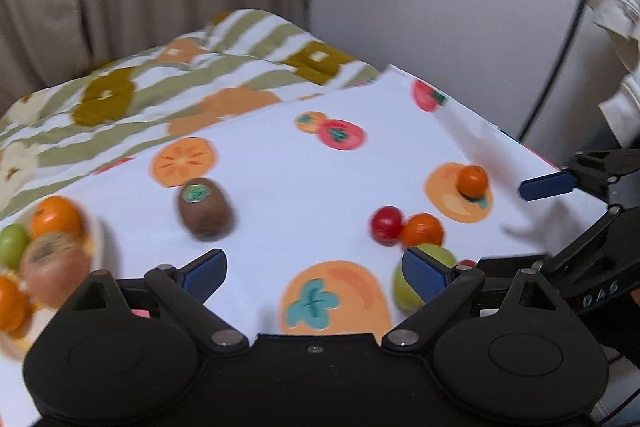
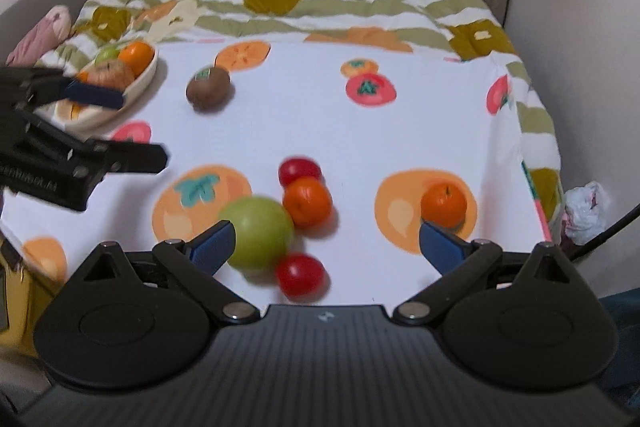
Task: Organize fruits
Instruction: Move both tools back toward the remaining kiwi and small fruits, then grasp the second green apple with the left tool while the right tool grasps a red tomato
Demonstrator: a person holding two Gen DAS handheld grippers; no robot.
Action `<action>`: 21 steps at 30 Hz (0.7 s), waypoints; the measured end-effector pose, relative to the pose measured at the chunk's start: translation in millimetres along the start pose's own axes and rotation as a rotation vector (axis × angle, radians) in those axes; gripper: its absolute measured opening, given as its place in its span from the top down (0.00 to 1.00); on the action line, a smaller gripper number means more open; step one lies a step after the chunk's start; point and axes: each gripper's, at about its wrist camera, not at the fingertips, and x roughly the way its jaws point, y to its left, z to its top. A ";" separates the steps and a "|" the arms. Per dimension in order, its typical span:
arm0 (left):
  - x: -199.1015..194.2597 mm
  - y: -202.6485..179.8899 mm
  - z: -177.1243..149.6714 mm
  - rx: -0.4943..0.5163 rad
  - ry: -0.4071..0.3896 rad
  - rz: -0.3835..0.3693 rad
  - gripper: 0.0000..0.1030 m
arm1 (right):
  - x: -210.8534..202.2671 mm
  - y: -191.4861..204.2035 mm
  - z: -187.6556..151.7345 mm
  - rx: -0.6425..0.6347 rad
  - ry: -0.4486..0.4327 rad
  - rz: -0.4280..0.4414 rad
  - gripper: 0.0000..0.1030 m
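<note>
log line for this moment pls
left gripper: open, empty | right gripper: open, empty | loose: kiwi, green apple | bowl: part filled

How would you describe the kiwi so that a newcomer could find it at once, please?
On the white fruit-printed cloth, look just right of the cream oval bowl of fruit. The fuzzy brown egg-shaped kiwi lies alone there, the only brown fruit, with a green sticker.

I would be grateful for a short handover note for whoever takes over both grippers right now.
Left gripper: open, empty.
Right gripper: open, empty, above the loose fruit.
Bowl: already holds several fruits.
Loose on the cloth: kiwi, green apple, two red tomatoes, two oranges.
Left: probably move these six into the bowl.
</note>
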 end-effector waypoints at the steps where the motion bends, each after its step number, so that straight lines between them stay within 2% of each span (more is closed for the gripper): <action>1: 5.1 -4.0 0.8 0.015 0.005 -0.015 0.09 | 3.2 -2.2 -4.4 -0.012 0.007 0.004 0.00; 6: 25.3 -20.0 3.7 0.064 0.033 -0.092 0.11 | 15.2 -9.1 -19.2 -0.055 0.041 0.036 0.00; 11: 38.7 -38.4 0.7 0.109 0.074 -0.154 0.12 | 18.3 -10.0 -25.6 -0.100 0.049 0.070 0.05; 13: 45.9 -43.1 -2.0 0.100 0.098 -0.176 0.15 | 18.9 -10.0 -27.2 -0.108 0.053 0.082 0.09; 15: 52.7 -45.2 -3.9 0.090 0.117 -0.187 0.24 | 20.0 -9.6 -27.8 -0.115 0.056 0.092 0.12; 19: 61.7 -44.3 -5.6 0.055 0.141 -0.203 0.28 | 22.1 -9.7 -29.3 -0.129 0.061 0.112 0.19; 21: 63.7 -42.5 -6.1 0.035 0.152 -0.223 0.34 | 23.8 -9.4 -29.3 -0.132 0.063 0.120 0.21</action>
